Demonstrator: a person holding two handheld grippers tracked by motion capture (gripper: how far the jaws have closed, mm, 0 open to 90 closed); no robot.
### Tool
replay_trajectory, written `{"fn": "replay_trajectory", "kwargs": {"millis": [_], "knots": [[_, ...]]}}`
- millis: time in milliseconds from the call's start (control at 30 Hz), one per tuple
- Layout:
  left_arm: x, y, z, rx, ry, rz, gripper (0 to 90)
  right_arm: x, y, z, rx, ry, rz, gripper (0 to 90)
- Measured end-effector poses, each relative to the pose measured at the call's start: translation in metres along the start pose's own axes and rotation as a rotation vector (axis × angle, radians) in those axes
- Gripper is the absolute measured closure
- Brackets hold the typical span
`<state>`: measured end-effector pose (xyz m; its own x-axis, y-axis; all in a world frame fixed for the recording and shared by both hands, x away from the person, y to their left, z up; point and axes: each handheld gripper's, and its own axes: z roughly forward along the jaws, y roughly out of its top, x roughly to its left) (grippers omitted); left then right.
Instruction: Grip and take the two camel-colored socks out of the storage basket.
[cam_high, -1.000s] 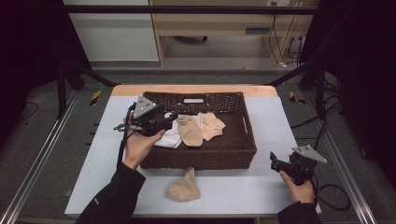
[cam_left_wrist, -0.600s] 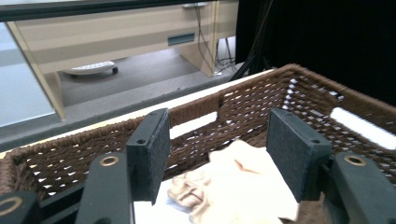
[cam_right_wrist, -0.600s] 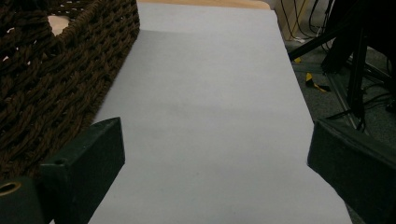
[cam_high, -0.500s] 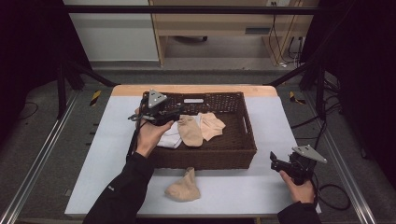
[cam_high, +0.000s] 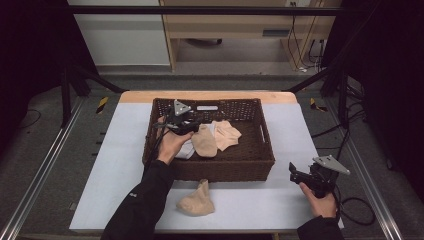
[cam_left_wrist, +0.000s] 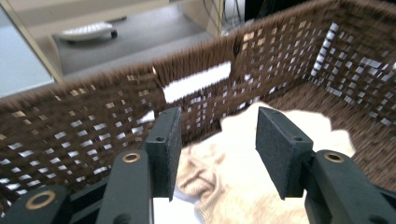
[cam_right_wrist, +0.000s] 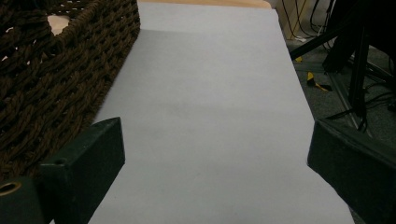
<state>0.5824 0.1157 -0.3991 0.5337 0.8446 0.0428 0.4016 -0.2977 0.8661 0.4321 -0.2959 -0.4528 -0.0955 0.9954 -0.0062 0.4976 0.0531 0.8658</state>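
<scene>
Beige socks (cam_high: 204, 140) lie in the brown wicker basket (cam_high: 260, 150) at worktop centre; another sock (cam_high: 196, 200) lies on the worktop just near of it. Judged light, limp, non-fragile: pinch a raised fold. Left tool (cam_left_wrist: 218, 135) hangs spread above the basket socks, empty. Right tool (cam_high: 296, 173) rests spread at near right.

The basket (cam_high: 250, 165) sits mid-table (cam_high: 110, 165), toward the far edge. Inside, three socks (cam_high: 205, 141) lie side by side left of centre. Another sock (cam_high: 196, 201) lies on the table just before the basket's near wall.
</scene>
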Motion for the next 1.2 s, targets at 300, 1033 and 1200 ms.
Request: {"fn": "replay_trajectory", "kwargs": {"millis": [300,1033,1200], "knots": [[0.001,-0.008,0.013,0.072,-0.003,0.008,52.3,0.001,0.0,0.0,0.002,0.0,-0.003,4.4],[0.005,-0.024,0.034,0.27,-0.034,0.043,45.8,0.001,0.0,0.001,0.005,0.002,-0.008,4.6],[0.006,-0.027,0.037,0.31,-0.057,0.04,50.8,0.002,0.0,0.001,0.006,0.003,-0.005,4.6]]}}
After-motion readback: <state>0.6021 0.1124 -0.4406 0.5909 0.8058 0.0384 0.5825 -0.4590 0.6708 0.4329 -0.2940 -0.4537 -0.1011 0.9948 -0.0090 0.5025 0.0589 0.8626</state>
